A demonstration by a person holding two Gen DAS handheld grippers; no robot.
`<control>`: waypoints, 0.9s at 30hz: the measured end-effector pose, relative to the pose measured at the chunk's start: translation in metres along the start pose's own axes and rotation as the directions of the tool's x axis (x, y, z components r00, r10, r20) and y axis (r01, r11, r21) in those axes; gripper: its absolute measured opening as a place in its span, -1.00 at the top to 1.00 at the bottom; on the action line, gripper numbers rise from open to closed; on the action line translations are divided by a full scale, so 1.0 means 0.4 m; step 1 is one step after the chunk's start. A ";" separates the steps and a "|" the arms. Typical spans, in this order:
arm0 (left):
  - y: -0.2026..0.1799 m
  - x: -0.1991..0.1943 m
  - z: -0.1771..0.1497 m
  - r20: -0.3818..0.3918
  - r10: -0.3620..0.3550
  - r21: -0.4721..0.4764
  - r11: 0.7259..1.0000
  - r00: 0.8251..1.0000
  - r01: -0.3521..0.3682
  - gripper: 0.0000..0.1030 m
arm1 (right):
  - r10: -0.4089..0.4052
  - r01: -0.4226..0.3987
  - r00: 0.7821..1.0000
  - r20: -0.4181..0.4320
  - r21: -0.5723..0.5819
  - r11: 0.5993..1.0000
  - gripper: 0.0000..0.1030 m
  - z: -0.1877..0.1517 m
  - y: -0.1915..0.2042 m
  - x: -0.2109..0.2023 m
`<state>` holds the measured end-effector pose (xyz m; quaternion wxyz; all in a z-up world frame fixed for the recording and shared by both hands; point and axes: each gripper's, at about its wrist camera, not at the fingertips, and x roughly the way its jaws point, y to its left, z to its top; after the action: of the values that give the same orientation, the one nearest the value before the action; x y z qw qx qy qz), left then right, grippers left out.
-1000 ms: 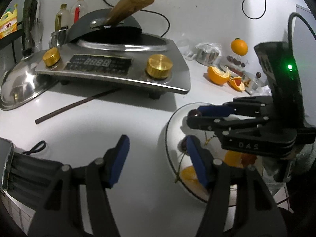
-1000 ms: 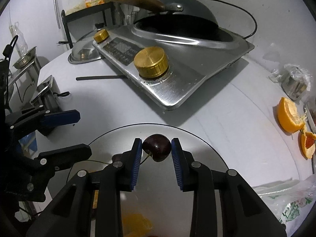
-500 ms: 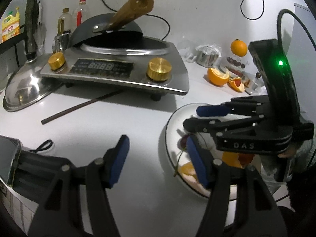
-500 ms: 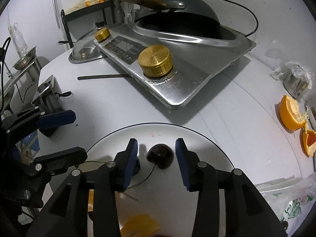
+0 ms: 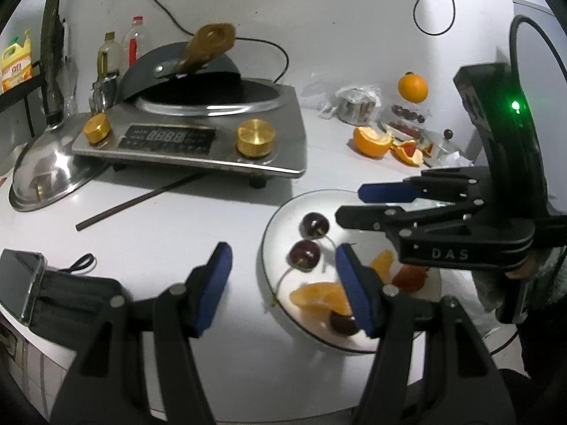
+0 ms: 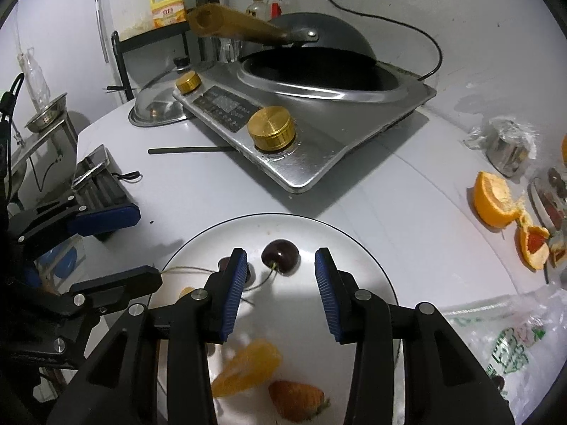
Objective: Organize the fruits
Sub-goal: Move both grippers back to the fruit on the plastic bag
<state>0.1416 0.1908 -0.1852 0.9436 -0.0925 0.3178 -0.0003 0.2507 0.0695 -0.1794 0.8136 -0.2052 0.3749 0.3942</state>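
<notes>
With a dark red cherry lying on the round glass plate, both spread-jawed, empty black grippers, right and left, probably next fetch more fruit.

Change log, my right gripper: a second ago I had its blue pads clamped on a dark cherry above the glass plate. Now the jaws stand wide apart, and the cherry lies on the plate between and just ahead of the fingertips, touching neither, stem toward the gripper.

Left-wrist view: the right gripper has drawn back toward the plate's right edge, uncovering two cherries, an orange segment and a strawberry.
</notes>
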 end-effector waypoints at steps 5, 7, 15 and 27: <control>-0.031 -0.019 0.000 0.011 0.003 0.015 1.000 1.000 -0.003 -0.21 | -0.009 0.009 1.000 0.021 0.005 1.000 0.18 -0.023 -0.008 -0.046; -0.044 -0.027 -0.002 0.014 0.002 0.018 1.000 1.000 -0.002 -0.21 | -0.013 0.013 0.999 0.029 0.008 1.000 0.18 -0.031 -0.015 -0.063; -0.096 -0.044 -0.004 0.018 0.001 0.043 0.999 1.000 -0.002 -0.21 | -0.027 0.025 0.998 0.057 0.023 0.999 0.18 -0.067 -0.031 -0.123; -0.203 -0.054 0.001 0.016 -0.014 0.093 0.996 1.000 0.013 -0.21 | -0.056 0.050 0.994 0.091 0.071 0.996 0.18 -0.139 -0.091 -0.212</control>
<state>0.1294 0.1122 -0.1580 0.9495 -0.0506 0.3090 -0.0206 0.2201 -0.0288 -0.1475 0.8468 -0.1686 0.3445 0.3686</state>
